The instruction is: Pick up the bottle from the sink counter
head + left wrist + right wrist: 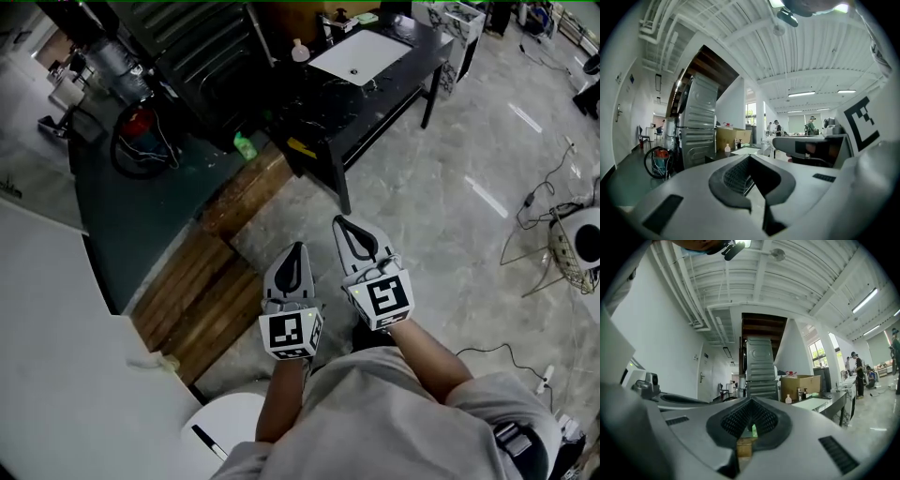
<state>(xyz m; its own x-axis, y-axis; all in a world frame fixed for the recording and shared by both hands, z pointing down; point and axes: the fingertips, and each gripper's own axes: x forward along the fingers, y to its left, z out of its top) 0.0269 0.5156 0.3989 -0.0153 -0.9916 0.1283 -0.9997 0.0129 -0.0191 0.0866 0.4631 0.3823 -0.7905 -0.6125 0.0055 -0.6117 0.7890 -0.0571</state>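
Left gripper (pixel 298 247) and right gripper (pixel 340 223), jaws together, far from bottle (pixel 300 51).

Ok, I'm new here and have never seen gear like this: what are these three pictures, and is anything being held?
A person holds a two-jaw gripper in each hand. The head view looks down on both: left gripper, right gripper. The other two views ride on the grippers and look along their jaws. Both are shut and empty. Ahead stands a black sink counter with a white basin and a small bottle beside it, not yet reached.
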